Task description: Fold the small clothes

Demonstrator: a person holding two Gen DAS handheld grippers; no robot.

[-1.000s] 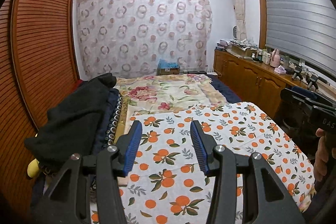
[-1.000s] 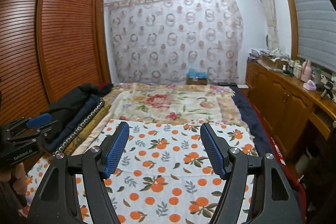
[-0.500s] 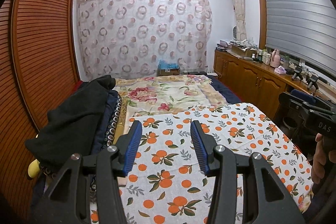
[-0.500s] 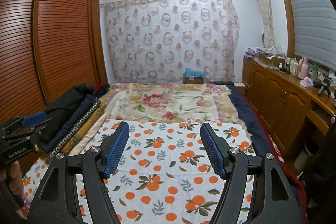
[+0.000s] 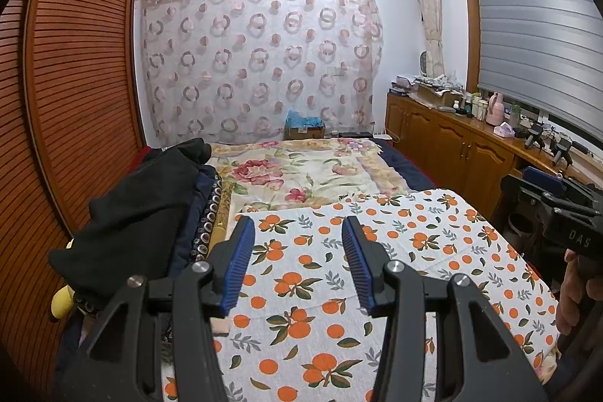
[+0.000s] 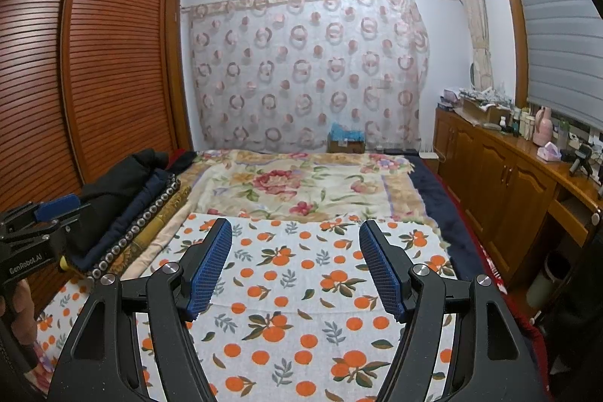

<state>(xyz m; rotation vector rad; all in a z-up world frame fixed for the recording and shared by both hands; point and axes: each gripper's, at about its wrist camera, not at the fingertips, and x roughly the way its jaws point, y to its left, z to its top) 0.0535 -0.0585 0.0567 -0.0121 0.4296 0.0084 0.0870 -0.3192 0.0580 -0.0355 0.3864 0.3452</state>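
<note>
You hold both grippers above the near end of the bed, and both are empty; the left gripper (image 5: 296, 251) has its blue pads well apart with nothing between them, and the right gripper (image 6: 294, 262) stands open even wider, also with nothing in it; each one points along the bed toward the curtain (image 6: 309, 70). Under them lies the orange-print cloth (image 5: 339, 281), spread flat and smooth over the near part of the bed, with the flowered blanket (image 5: 301, 172) beyond it; I see no small garment laid out on this cloth. The clothes that the task speaks of are, as I judge, in the dark pile (image 5: 139, 210) along the left edge of the bed, beside the wardrobe (image 5: 75, 81); a black piece lies on top and a navy one under it, and whether they are folded or only heaped I cannot tell. This scene fits two stages: a piece is about to be taken from the pile, or a folded piece lies already put aside there; so I bid you no certain move; if you reach for the pile, the left gripper is the nearer one, and the soft black cloth needs a deep bite on one layer only.
</note>
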